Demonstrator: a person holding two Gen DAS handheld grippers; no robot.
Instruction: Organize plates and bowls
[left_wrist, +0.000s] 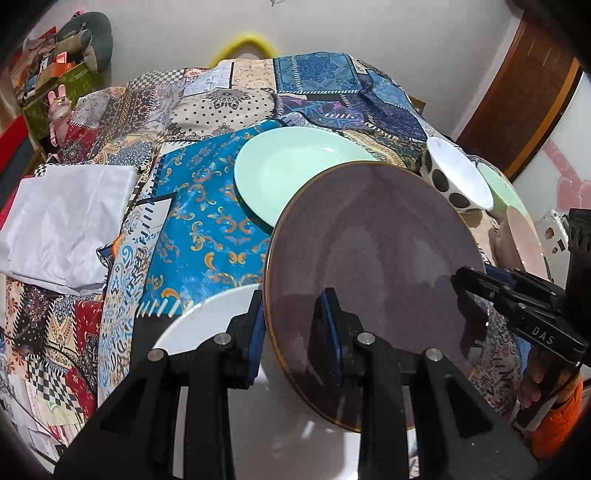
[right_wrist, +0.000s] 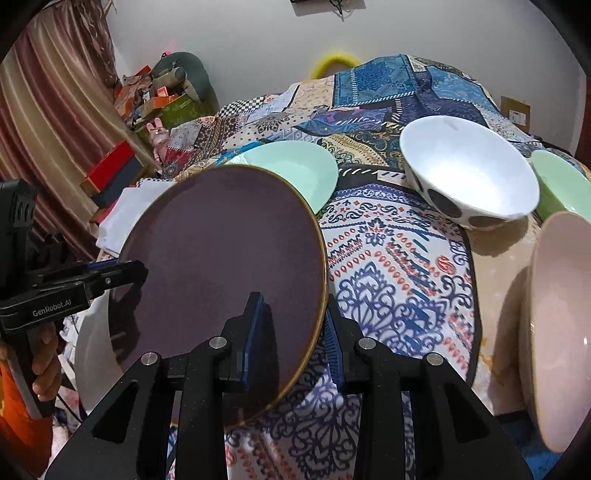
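Observation:
A dark purple plate (left_wrist: 373, 266) with a gold rim is held in the air, tilted, by both grippers. My left gripper (left_wrist: 295, 325) is shut on its left edge; it also shows in the right wrist view (right_wrist: 122, 271). My right gripper (right_wrist: 295, 332) is shut on its right edge (right_wrist: 221, 266); it also shows in the left wrist view (left_wrist: 476, 280). A white plate (left_wrist: 207, 325) lies under the purple plate on the left. A mint plate (left_wrist: 291, 170) lies behind it. A white spotted bowl (right_wrist: 469, 177), a green bowl (right_wrist: 561, 184) and a pink bowl (right_wrist: 557, 325) stand at the right.
The dishes rest on a patterned patchwork cloth (right_wrist: 391, 266) over a raised surface. A folded white cloth (left_wrist: 62, 225) lies at the left. Boxes and toys (left_wrist: 55, 66) are piled by the far left wall. A curtain (right_wrist: 48, 122) hangs at the left.

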